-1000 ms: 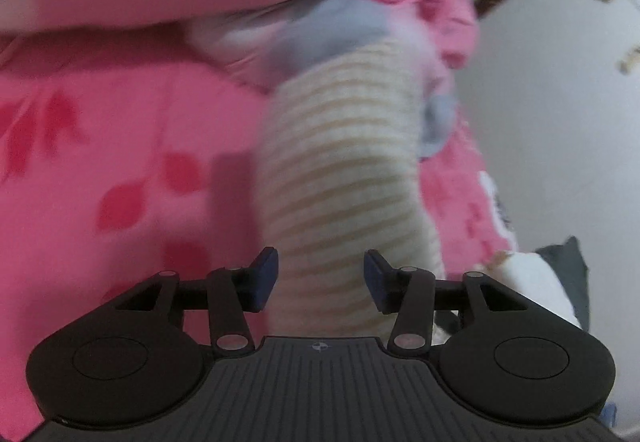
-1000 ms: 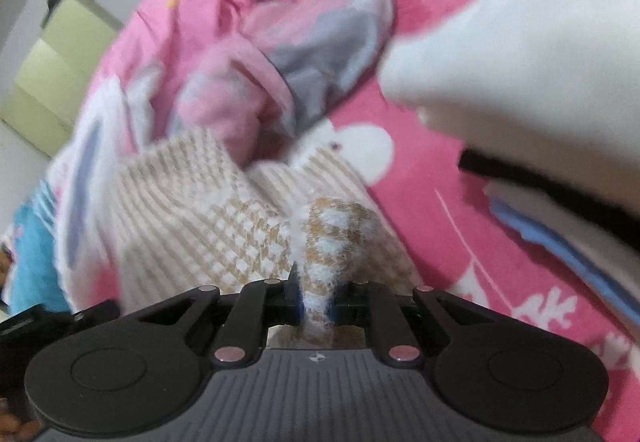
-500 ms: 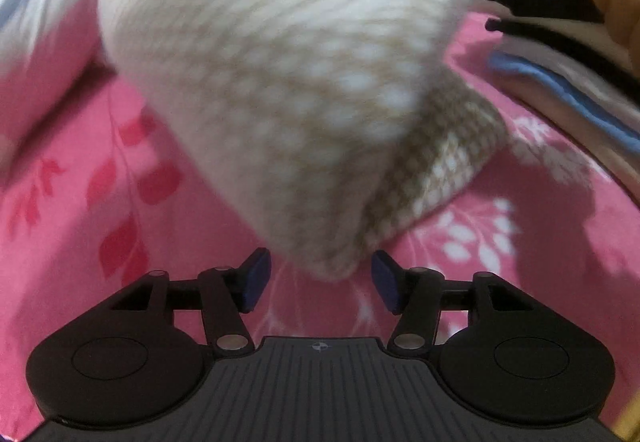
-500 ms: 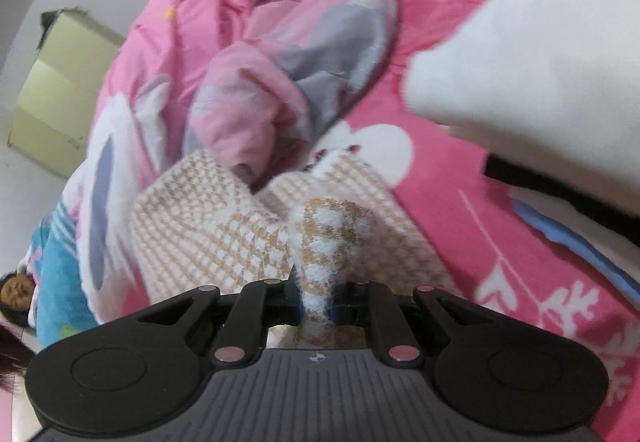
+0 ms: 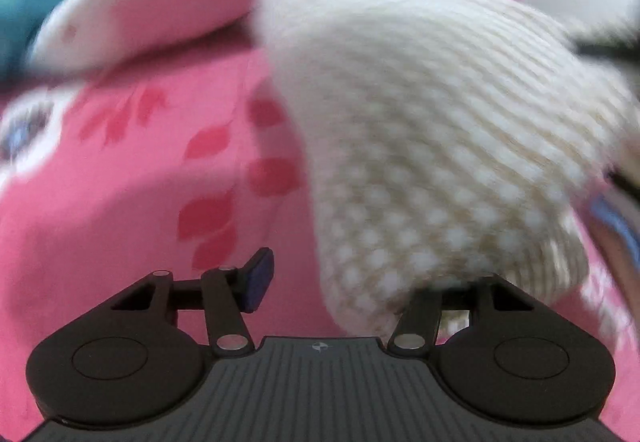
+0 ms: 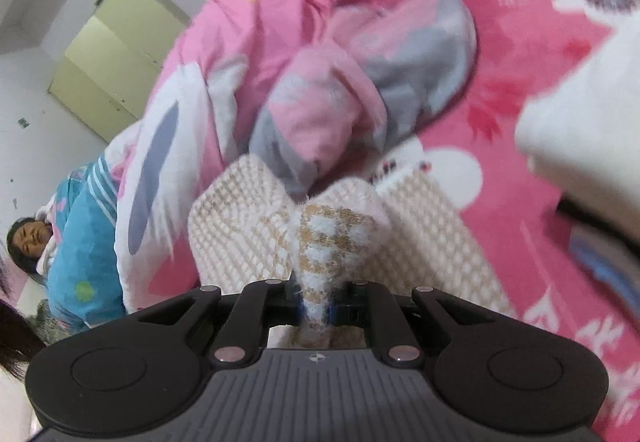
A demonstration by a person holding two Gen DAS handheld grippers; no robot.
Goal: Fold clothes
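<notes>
A cream and beige knit garment (image 5: 440, 130) hangs blurred in the left wrist view, over the pink bedsheet (image 5: 120, 222). Its lower end drapes across the right finger of my left gripper (image 5: 332, 282) and hides it. That gripper is open, and its blue left fingertip (image 5: 260, 278) is bare. In the right wrist view my right gripper (image 6: 316, 312) is shut on a bunched fold of the same garment (image 6: 248, 242). The rest of the cloth spreads out below it on the bed.
A crumpled pink and grey quilt (image 6: 320, 42) is heaped behind the garment. A folded white stack (image 6: 592, 122) rises at the right, with blue cloth under it. A person in blue (image 6: 80, 242) lies at the far left. A pale green cabinet (image 6: 112, 62) stands by the wall.
The left gripper's view has swung left, and the hanging garment now covers its right finger. The right gripper keeps its hold on the fold and has shifted a little.
</notes>
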